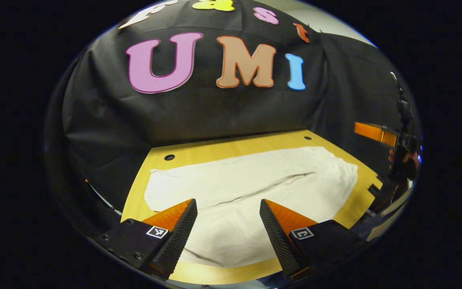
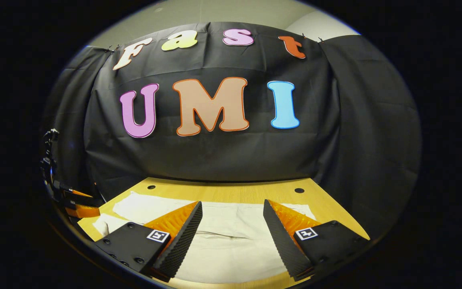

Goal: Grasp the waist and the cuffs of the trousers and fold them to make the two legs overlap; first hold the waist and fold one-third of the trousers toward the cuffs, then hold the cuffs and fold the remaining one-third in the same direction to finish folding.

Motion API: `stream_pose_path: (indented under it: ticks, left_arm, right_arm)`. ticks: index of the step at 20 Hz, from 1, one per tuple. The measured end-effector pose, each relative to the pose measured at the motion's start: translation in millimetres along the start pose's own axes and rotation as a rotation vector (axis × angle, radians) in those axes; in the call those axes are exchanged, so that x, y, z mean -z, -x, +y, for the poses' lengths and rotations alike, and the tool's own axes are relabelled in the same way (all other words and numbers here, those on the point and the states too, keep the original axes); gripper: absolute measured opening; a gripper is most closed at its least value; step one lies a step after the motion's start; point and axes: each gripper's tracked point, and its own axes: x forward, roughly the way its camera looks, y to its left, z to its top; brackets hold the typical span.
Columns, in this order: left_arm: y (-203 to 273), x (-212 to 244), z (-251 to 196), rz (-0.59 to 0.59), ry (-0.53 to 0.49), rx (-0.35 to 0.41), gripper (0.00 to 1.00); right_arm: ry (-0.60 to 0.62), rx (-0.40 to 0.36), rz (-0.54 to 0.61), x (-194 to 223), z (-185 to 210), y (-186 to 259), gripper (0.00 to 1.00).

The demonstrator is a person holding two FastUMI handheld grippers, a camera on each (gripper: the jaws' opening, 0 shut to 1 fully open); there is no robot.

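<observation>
The left tool (image 1: 227,205) hangs above the near edge of the pale cream cloth trousers (image 1: 255,180), its fingers spread wide and holding nothing. The trousers lie flat across the yellow wooden bench (image 1: 231,146) — a long crease down the middle appears to mark where the two legs meet, so I judge the legs not yet laid over each other. Which end is the waist I cannot tell. Further right, the right tool (image 2: 232,206) also stands spread and empty above the same garment (image 2: 231,241). The opening step seems still ahead — next, each tool should drop to an end of the near edge, pinch the cloth and carry it over.
</observation>
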Motion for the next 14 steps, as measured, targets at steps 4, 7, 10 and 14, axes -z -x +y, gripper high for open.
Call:
stream_pose_path:
  ticks: [4,7,10,14]
  left_arm:
    - [3,45,-5,0.155,-0.109,0.166,0.94]
    - [5,95,-8,0.323,-0.196,0.295,0.91]
    - [15,139,0,0.476,-0.296,0.376,0.91]
    - [20,176,17,0.615,-0.411,0.435,0.92]
  right_arm:
    - [-0.003,0.017,0.018,9,-4,5,0.98]
    - [-0.003,0.027,0.035,17,-8,10,0.98]
    - [-0.005,0.042,0.053,27,-12,13,0.98]
    - [-0.002,0.063,0.083,41,-16,18,0.98]
